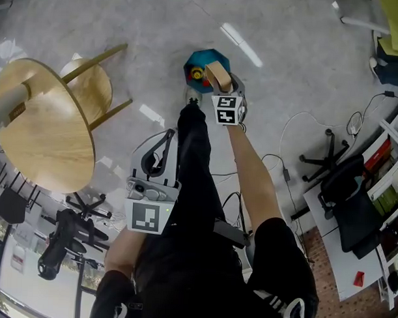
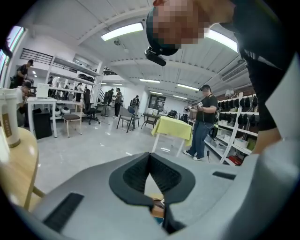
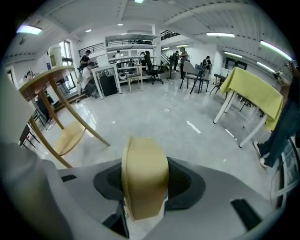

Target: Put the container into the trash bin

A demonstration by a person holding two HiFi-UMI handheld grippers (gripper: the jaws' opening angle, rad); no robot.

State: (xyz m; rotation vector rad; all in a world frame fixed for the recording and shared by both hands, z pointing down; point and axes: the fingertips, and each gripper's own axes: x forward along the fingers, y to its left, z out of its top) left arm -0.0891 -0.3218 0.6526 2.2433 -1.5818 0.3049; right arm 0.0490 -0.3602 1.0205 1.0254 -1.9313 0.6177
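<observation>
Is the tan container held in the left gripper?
No, the tan container is clamped in the right gripper.

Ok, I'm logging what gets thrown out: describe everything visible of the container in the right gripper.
The container is tan, matte and paper-like, with a rounded top and a rim line down one side. It stands on edge, clamped by the right gripper, one jaw pressing each broad side. The head view shows it just over the blue trash bin; whether they touch is unclear.
</observation>
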